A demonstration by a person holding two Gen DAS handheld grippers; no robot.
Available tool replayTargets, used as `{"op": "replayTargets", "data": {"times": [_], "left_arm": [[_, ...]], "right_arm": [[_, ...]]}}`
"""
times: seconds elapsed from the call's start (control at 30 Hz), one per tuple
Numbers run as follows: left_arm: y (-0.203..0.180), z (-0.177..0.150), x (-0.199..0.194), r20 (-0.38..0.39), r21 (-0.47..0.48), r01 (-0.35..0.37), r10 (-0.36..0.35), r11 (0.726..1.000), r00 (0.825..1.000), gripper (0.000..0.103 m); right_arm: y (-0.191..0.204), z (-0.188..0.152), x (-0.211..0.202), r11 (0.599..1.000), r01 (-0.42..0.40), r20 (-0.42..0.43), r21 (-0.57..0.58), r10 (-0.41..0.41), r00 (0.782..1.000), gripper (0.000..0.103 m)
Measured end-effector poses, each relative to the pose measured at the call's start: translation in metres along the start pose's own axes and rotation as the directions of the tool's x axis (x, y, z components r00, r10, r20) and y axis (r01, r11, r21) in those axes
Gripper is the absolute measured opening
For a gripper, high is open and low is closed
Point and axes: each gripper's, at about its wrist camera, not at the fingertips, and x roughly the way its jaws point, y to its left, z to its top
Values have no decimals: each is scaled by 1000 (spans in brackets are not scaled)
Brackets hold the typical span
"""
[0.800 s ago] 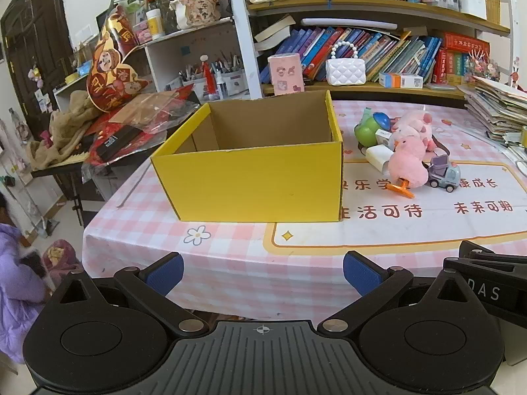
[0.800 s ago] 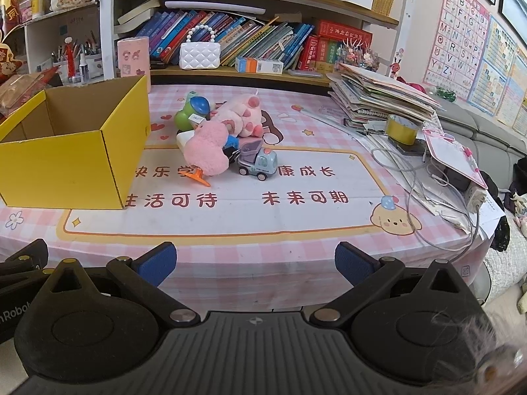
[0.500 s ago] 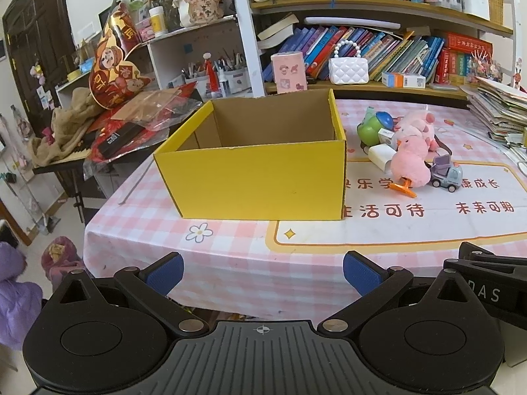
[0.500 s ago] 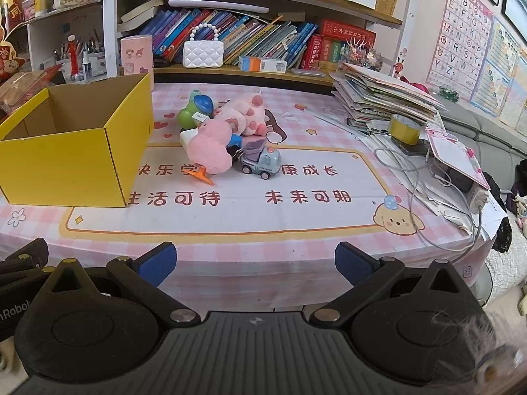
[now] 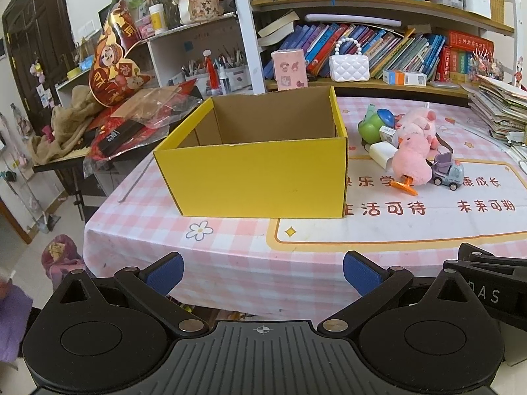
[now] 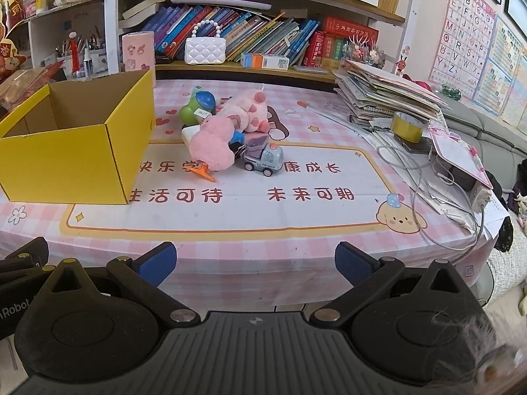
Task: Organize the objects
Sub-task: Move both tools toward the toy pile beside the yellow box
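Beside the cardboard box [image 5: 263,177], fluffy plush duck [image 6: 210,149] (both jaws released).

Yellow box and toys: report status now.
Left claw open, empty; right claw open, empty. Yellow box shows nothing inside; toy pile on table beside it, untouched. Nothing between claws and toys.

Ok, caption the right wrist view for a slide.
Open right tool faces a toy pile: pink plush duck, toy truck, beside an empty yellow box.
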Motion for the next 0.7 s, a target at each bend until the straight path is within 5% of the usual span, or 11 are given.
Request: {"op": "replayTargets", "data": {"times": [0.7], "left_arm": [[-6, 2, 2, -4, 2, 17, -17, 1000, 1000, 103]], "right_arm": [[-5, 1, 5, 1000, 5, -5, 5, -5, 1000, 103]]}}
